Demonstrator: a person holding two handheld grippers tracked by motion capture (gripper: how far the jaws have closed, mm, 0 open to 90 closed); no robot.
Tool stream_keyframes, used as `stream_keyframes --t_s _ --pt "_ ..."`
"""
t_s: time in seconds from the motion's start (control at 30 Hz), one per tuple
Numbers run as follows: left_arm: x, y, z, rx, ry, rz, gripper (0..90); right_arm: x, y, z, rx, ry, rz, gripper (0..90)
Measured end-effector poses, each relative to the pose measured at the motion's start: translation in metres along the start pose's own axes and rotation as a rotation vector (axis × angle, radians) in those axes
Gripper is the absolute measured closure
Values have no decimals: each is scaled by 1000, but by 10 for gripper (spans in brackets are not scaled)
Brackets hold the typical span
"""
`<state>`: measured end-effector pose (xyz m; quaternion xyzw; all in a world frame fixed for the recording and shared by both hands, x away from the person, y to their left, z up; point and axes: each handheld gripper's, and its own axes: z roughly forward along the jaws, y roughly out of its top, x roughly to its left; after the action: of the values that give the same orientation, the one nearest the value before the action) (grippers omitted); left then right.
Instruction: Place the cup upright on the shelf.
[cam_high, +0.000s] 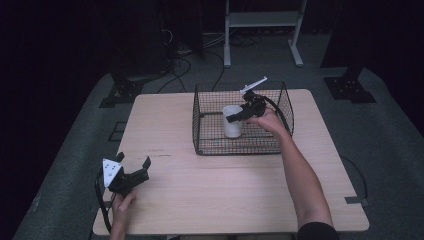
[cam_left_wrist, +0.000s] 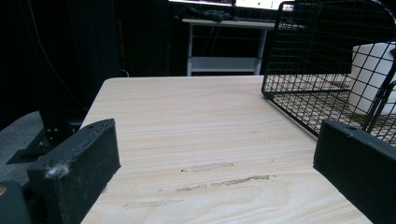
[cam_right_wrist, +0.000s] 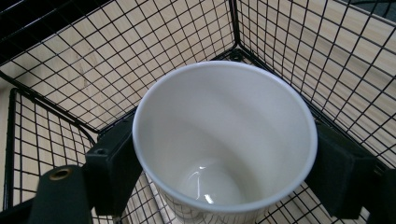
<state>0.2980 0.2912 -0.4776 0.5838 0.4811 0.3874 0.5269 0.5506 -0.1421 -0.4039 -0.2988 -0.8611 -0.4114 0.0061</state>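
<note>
Left gripper (cam_high: 132, 162), near the wood-grain table's (cam_high: 210, 185) front-left corner, jaws wide apart w/ nothing between. Right gripper (cam_high: 239, 116) reaches into the black wire-mesh basket (cam_high: 200, 125) toward the back edge, jaws flanking a smooth white round cup (cam_right_wrist: 224, 140), pressed against both sides.

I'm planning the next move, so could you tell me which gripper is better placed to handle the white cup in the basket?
Right: the right gripper has its jaws on either side of the white cup inside the wire basket; the left gripper rests open outside the basket.
</note>
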Motion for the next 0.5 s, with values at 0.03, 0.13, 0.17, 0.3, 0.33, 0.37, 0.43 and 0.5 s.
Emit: stream_keyframes --t_s 0.03,0.13,0.17,0.3,0.33,0.37,0.43,0.5 --pt "0 0 0 0 0 0 0 0 0 0 -2 1 2 192" --pt "0 0 0 0 0 0 0 0 0 0 1 1 1 191" --pt "0 0 0 0 0 0 0 1 0 0 2 1 -1 191" --pt "0 0 0 0 1 0 0 3 1 0 12 -1 -14 190" --pt "0 0 0 0 1 -1 0 3 1 0 14 -2 -16 189" --pt "0 0 0 1 1 0 0 4 1 0 16 -3 -17 188" --pt "0 0 0 1 1 1 0 5 1 0 20 -3 -21 189" --pt "0 0 0 2 1 2 0 6 1 0 25 -4 -27 187"
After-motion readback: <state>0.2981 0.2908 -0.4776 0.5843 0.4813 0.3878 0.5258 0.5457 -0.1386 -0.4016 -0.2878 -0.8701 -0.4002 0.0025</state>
